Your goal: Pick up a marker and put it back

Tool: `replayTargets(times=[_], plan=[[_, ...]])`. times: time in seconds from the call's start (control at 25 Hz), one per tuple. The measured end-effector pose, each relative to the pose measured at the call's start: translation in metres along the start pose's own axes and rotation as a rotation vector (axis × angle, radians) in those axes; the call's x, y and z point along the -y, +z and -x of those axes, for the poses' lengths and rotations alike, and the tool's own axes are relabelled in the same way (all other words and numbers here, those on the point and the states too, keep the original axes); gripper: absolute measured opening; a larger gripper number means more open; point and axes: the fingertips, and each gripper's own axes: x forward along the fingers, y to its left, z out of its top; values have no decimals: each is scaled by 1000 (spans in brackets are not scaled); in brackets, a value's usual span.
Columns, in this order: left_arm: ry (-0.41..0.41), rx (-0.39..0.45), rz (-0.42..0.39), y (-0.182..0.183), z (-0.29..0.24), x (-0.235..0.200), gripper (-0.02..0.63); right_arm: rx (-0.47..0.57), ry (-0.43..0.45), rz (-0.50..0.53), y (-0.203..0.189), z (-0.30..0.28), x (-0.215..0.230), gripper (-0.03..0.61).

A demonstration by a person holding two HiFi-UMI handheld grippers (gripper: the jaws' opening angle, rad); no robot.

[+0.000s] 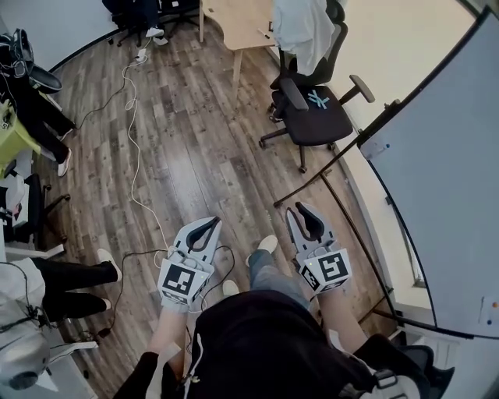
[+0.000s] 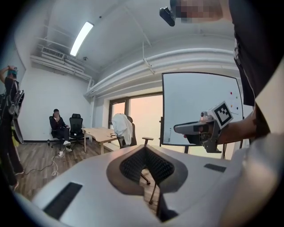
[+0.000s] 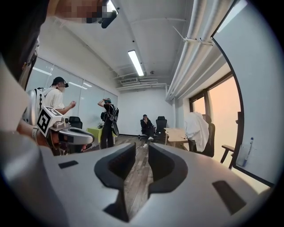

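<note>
No marker shows in the head view. In the right gripper view a slim white object with a blue tip (image 3: 250, 150), perhaps a marker, stands at the lower edge of the whiteboard (image 3: 262, 88). The whiteboard (image 1: 444, 195) is at my right. My left gripper (image 1: 209, 222) hangs over the wooden floor with its tips together and nothing in it (image 2: 144, 150). My right gripper (image 1: 302, 208) is beside it, closer to the board, with a narrow gap between its empty jaws (image 3: 142, 153).
A black office chair (image 1: 312, 109) stands ahead on the right, with a wooden desk (image 1: 234, 19) beyond it. The whiteboard's stand legs (image 1: 327, 175) reach over the floor. A white cable (image 1: 136, 156) runs along the boards. People stand at the left (image 1: 70, 273).
</note>
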Motion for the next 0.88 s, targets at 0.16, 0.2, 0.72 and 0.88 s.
replayTargets(times=[0.16, 0.2, 0.72, 0.88], plan=[[3, -14, 8, 4, -45, -15, 8, 0, 10, -26, 3, -28, 41, 80], [2, -21, 8, 6, -58, -18, 8, 0, 13, -32, 4, -34, 51, 80], [7, -67, -52, 40, -216, -27, 8, 17, -19, -68, 16, -77, 214, 80], [-21, -79, -87, 48, -259, -26, 8, 30, -73, -71, 14, -78, 261, 80]])
